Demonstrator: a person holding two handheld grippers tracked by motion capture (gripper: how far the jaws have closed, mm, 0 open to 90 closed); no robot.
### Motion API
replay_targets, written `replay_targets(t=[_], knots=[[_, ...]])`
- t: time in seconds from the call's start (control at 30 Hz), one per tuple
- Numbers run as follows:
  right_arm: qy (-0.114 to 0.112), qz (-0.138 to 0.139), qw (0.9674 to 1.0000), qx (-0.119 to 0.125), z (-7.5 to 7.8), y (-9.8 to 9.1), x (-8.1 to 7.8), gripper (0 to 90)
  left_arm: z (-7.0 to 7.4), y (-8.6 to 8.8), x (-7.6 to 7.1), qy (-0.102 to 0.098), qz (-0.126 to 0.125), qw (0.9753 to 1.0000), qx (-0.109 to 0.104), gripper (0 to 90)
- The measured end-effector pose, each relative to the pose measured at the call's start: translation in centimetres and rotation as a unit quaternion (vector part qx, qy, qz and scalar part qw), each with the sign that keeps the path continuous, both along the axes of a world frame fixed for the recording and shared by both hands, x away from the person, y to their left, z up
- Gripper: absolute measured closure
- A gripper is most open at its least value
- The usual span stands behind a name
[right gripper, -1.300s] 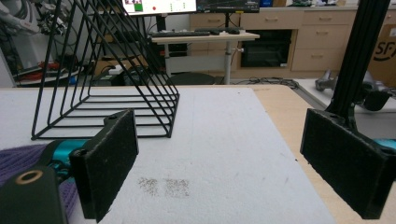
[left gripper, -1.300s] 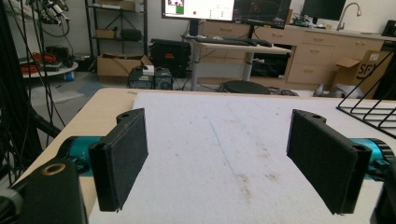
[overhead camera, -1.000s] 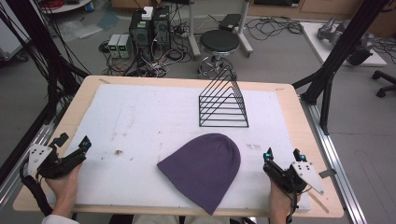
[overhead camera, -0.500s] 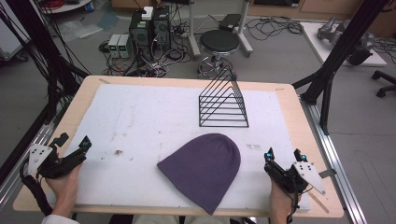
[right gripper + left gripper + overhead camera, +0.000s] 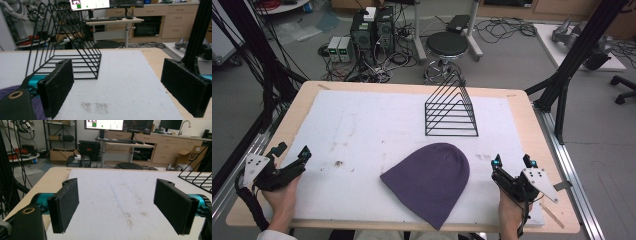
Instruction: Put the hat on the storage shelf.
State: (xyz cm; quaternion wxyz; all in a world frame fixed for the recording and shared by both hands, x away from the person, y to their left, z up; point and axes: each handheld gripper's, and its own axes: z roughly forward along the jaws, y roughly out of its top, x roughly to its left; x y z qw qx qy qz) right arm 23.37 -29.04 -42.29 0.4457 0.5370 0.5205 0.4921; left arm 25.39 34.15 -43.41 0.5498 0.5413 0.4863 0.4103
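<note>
The hat (image 5: 430, 180) lies flat on the white mat (image 5: 362, 130) at the near edge of the table (image 5: 522, 100), between the two grippers, with its rounded crown pointing away from the person and its lower corner almost at the mat's front edge. Beyond it stands a black wire rack (image 5: 451, 110), upright and well apart from the hat.

The left gripper (image 5: 292, 156) rests at the near left of the mat, well apart from the hat, its jaws spread wide with nothing between them; the left gripper view looks down bare mat with the rack's edge at far right. The right gripper (image 5: 512, 162) sits just right of the hat, also spread wide and empty; in the right gripper view a sliver of purple shows beside the left pad (image 5: 57, 87).

The likely trouble is in the pick-up. The knit is soft and thin, so a grip that comes in too high would probably close on air, and one that comes too low could pinch only the top layer or snag the mat. If only one side is lifted, the hat would likely sag and fold on itself. A push from the side could slide it over the front edge. Carried toward the rack, loose knit may catch on the wires and tip the light frame.
</note>
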Motion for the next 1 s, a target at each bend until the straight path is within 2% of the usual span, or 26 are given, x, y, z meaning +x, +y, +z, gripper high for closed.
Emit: replay_targets(t=[0.1, 0.23, 0.47, 0.53, 0.8, 0.87, 0.93, 1.0], knots=[[0.017, 0.023, 0.9996, -0.005, 0.8, 0.6, 0.2, 10.6, 0.0, 0.0, 0.0, 0.0, -0.001, 1.0, -0.001, 20.6], [0.031, 0.043, 0.9985, -0.01, 1.1, 1.4, 0.5, 10.6, 0.0, 0.0, 0.0, 0.001, -0.001, 1.0, 0.0, 20.6], [0.043, 0.058, 0.9972, -0.02, 1.1, 2.1, 0.7, 10.5, 0.0, 0.1, 0.0, 0.002, 0.003, 1.0, 0.001, 20.6], [0.058, 0.072, 0.9954, -0.023, 1.1, 2.4, 0.9, 10.5, 0.0, 0.1, 0.0, 0.002, 0.003, 1.0, 0.001, 20.6], [0.079, 0.098, 0.9915, -0.032, 1.1, 3.1, 1.3, 10.5, 0.0, 0.1, 0.1, 0.005, -0.001, 1.0, 0.002, 20.6], [0.102, 0.114, 0.9878, -0.032, 1.2, 3.5, 1.6, 10.6, -0.1, 0.0, 0.1, 0.004, -0.001, 1.0, 0.001, 20.6], [0.124, 0.122, 0.9833, -0.055, 1.0, 4.0, 1.8, 10.5, -0.1, 0.0, 0.2, 0.004, -0.004, 1.0, 0.005, 20.6], [0.137, 0.128, 0.9797, -0.071, 0.8, 4.6, 2.0, 10.5, 0.0, -0.1, 0.2, 0.004, -0.005, 1.0, 0.006, 20.6]])
